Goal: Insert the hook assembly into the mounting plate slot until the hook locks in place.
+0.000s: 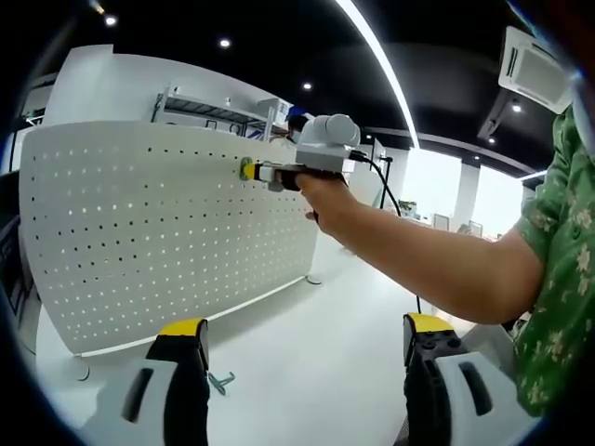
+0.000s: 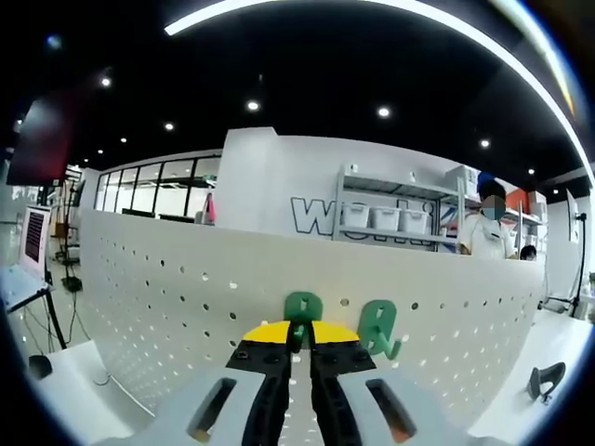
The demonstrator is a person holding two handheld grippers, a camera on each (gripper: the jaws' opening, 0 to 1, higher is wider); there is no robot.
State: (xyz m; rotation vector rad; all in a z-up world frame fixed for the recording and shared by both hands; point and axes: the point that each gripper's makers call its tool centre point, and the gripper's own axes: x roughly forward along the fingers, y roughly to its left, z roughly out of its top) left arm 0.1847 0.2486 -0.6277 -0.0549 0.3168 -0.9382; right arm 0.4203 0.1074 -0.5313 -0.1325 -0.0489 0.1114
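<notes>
Right gripper (image 2: 299,346) jaws pinched on green hook (image 2: 302,308), pressed against the pegboard (image 2: 167,297) near its top edge. Hook looks like light, stiff plastic; grip low on the stem, push square. Second green hook (image 2: 379,329) already seated just beside. Left gripper (image 1: 302,348) spread, holding nothing; spare hook (image 1: 220,381) lies on the table (image 1: 307,325).

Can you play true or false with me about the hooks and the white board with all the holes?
1. The right gripper is pinching a green hook against the pegboard. True.
2. The left gripper is holding a hook too. False: its jaws are open and hold nothing.
3. Another green hook already hangs on the pegboard beside the first. True.
4. The pegboard lies flat on the table. False: it stands upright.
5. A small hook lies on the table. True.
</notes>
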